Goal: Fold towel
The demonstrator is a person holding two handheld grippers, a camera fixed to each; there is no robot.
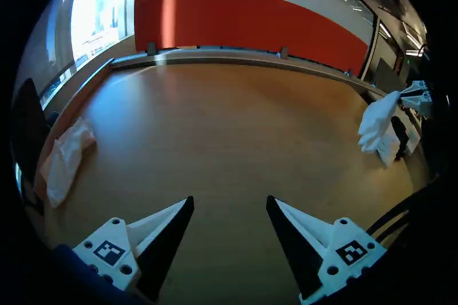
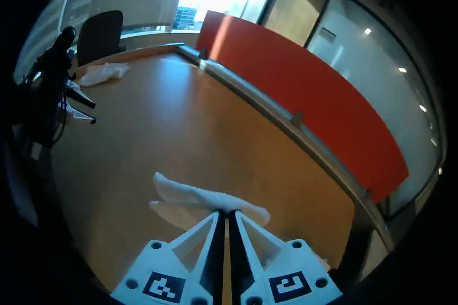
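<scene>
The right gripper (image 2: 227,214) has its two fingers drawn almost together on a bunched edge of the white towel (image 2: 209,196), and the cloth spreads out just past the tips. In the left gripper view the same towel hangs in loose folds from that gripper at the far right side of the wooden table (image 1: 229,122). It looks raised off the surface, probably so that the fabric can drop and open under its own weight before it is laid flat.

The left gripper (image 1: 229,199) hovers low over bare wood with its fingers spread wide and nothing between them. It sits well apart from the towel, probably waiting to take a free corner.

A second white cloth (image 1: 66,159) lies crumpled near the table's left edge, away from both tools. A red partition (image 1: 246,22) runs along the far side of the table.

The fold itself does not appear to have begun, since the towel is gathered rather than spread. The next move likely calls for the open gripper to reach across and pinch a hanging corner. The limp cloth may make that corner hard to single out.
</scene>
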